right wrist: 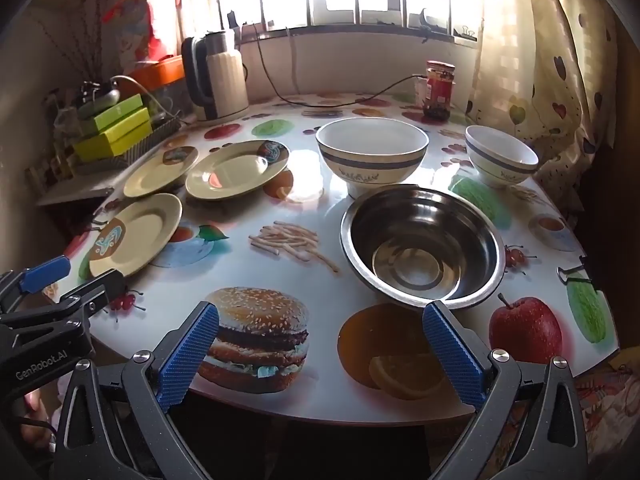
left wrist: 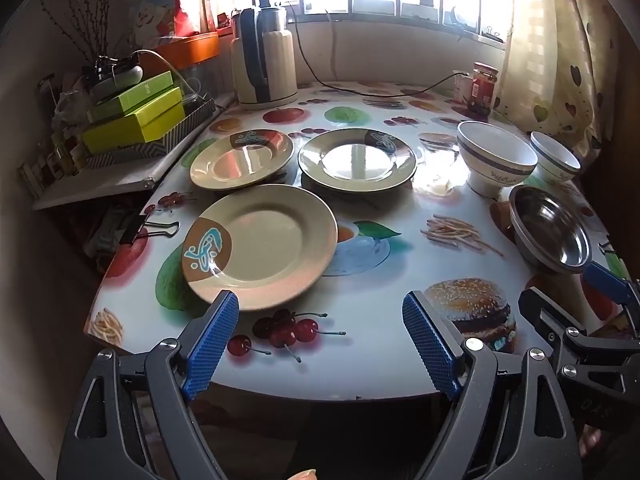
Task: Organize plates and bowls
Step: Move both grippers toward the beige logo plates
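Three beige plates lie apart on the table's left half: a near plate, a far-left plate and a middle plate. On the right stand a steel bowl, a large white bowl and a small white bowl. My left gripper hovers open just short of the near plate, holding nothing. My right gripper is open and empty in front of the steel bowl.
An electric kettle and its cable sit at the back, a red jar at the back right. Green boxes are stacked on a side shelf at left. A binder clip grips the left table edge. Curtains hang at right.
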A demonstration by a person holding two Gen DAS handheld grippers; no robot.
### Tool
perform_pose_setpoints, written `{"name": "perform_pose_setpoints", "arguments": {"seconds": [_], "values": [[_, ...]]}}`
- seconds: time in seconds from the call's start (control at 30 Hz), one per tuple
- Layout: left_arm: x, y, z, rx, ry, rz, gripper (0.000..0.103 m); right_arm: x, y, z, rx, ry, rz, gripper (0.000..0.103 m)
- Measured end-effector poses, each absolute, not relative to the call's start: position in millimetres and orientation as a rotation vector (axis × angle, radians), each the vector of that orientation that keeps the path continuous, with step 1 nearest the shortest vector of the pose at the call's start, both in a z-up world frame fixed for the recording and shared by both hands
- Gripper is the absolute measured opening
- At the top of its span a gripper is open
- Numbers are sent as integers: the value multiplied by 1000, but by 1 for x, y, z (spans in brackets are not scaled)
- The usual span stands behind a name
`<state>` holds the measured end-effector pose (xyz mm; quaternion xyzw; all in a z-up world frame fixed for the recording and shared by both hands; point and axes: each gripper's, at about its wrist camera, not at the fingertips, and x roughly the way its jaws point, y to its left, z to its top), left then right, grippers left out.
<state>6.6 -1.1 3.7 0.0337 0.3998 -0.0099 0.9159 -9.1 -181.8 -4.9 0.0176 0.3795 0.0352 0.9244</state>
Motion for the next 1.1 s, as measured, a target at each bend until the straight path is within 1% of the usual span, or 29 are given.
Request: {"name": "perform_pose_setpoints", "arguments": {"seconds": [1.1], "values": [[10,4,2,21,840,-19,84,1,-172,-3,15,762,120,103]]}}
